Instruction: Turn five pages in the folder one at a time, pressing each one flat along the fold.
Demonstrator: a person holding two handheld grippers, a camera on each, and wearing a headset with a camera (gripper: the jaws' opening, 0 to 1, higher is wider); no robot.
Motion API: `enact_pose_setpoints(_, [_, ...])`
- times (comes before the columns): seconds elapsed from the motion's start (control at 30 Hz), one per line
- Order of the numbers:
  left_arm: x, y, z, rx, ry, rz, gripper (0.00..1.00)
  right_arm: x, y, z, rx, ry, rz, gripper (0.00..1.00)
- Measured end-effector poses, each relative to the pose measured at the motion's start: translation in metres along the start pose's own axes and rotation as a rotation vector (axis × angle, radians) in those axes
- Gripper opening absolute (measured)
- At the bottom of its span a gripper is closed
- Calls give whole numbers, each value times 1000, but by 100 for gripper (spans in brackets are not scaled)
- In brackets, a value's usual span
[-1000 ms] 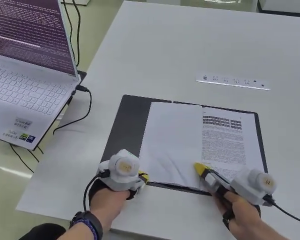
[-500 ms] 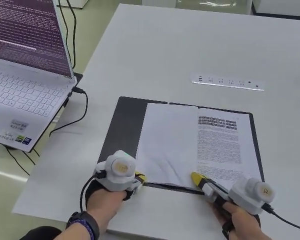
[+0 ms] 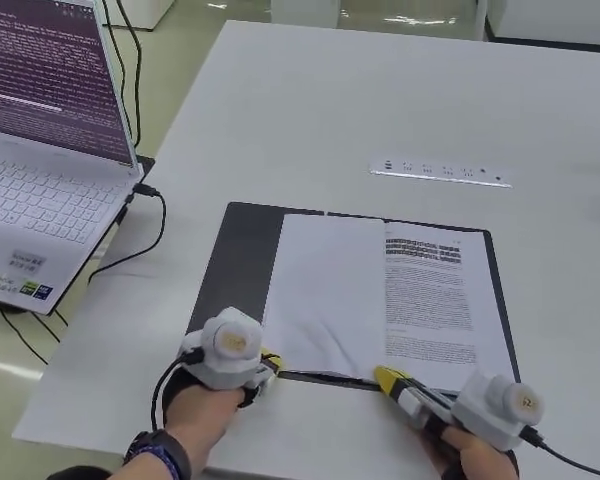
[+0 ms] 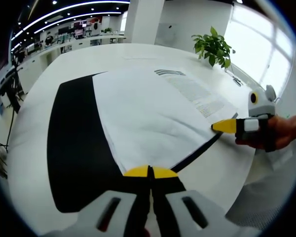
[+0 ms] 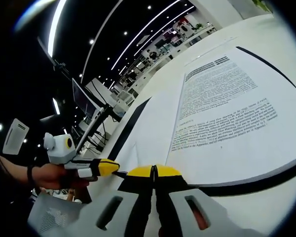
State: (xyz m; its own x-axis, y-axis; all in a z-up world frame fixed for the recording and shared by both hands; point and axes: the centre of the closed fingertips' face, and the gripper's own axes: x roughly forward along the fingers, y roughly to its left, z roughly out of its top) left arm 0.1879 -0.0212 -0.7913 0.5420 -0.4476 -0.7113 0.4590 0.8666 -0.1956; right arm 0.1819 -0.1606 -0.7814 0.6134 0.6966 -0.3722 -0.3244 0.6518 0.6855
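While folder [image 3: 235, 270] lies open, left page [image 3: 325, 290] blank.

Open tabletop [image 3: 380, 90] lies beyond and to the right of the folder [image 3: 235, 270], broken by a flat socket strip [image 3: 438, 171]. A laptop [image 3: 40, 190] and its cables [image 3: 162, 220] crowd the left side.

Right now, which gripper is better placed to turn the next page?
Right, probably. The right gripper sits shut near the lower edge of the printed white page, by the fold. The left gripper is at the outer corner of the blank white sheet.
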Motion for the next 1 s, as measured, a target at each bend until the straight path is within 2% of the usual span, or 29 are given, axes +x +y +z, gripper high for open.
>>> enact_pose_setpoints(0.23, [0, 0, 0, 14, 18, 9, 0, -5, 3, -7, -12, 33, 11, 0])
enact_pose_setpoints(0.3, [0, 0, 0, 7, 22, 11, 0, -7, 4, -13, -28, 65, 20, 0])
enact_pose_setpoints(0.33, [0, 0, 0, 6, 23, 12, 0, -9, 5, -20, -38, 100, 23, 0])
enact_pose_setpoints(0.37, [0, 0, 0, 6, 24, 13, 0, -11, 1, -33, -65, 156, 3, 0])
enact_pose_setpoints(0.4, [0, 0, 0, 5, 25, 12, 0, -9, 8, -27, -70, 112, 39, 0])
enact_pose_setpoints(0.43, [1, 0, 0, 3, 27, 12, 0, -12, 6, -30, -42, 130, 29, 0])
enact_pose_setpoints(0.47, [1, 0, 0, 0, 27, 12, 0, -13, 6, -30, -42, 126, 26, 0])
enact_pose_setpoints(0.53, [0, 0, 0, -21, 36, 10, 0, -16, 9, -25, -6, 95, 35, 0])
enact_pose_setpoints(0.67, [-2, -6, 0, -14, 50, -7, 2, -21, 13, -9, -14, 60, 39, 0])
enact_pose_setpoints(0.77, [-8, -12, 6, -6, 30, -14, 9, -25, 13, 8, -28, 21, 38, 0])
enact_pose_setpoints(1.0, [-25, -18, 29, 18, -33, -18, 17, -41, 6, 28, -95, -12, -5, 6])
